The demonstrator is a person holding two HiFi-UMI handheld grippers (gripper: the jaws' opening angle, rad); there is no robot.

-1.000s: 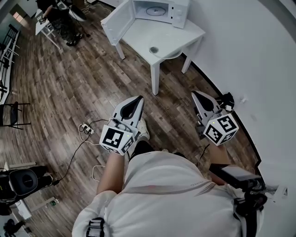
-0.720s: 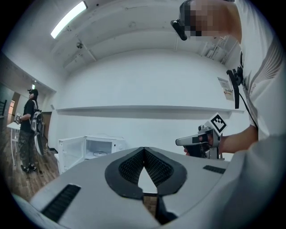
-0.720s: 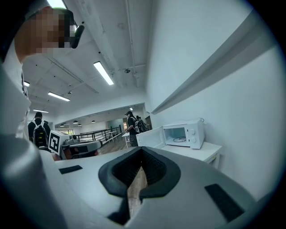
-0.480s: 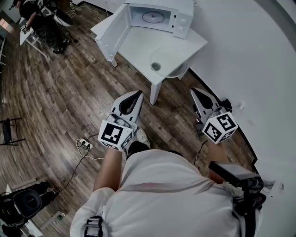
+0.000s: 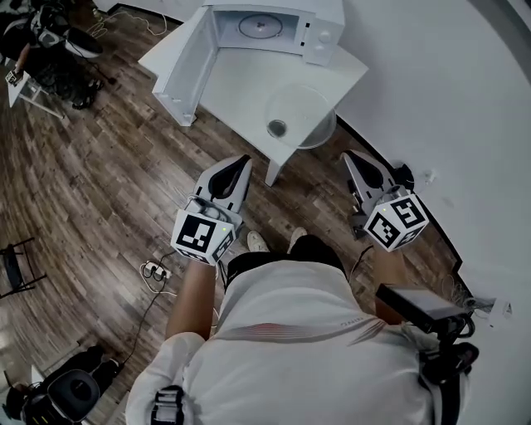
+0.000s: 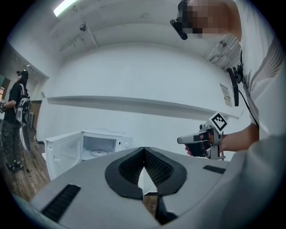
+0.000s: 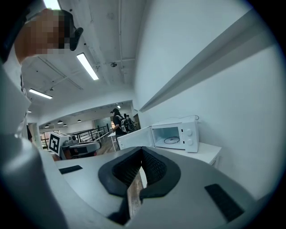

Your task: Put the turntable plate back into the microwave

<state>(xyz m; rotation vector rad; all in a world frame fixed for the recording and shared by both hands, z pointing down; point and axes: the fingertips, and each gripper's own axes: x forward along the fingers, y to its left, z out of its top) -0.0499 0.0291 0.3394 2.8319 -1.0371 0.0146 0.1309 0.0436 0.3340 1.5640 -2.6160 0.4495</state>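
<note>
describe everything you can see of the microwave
The microwave is a white, boxy countertop unit that looks like painted metal. It stands upright at the far side of a white table, close to the white wall. Its door, hinged on the left, is swung wide open. To the right of the opening is a control panel with two round knobs. The lit cavity holds a round ring-like piece on its floor. Only the table touches it.

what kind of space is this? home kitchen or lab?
Probably a lab or open workspace, not a home kitchen. The microwave sits on a bare white table by a blank wall, a power strip and cables lie loose on the floor, and another person stands nearby.
</note>
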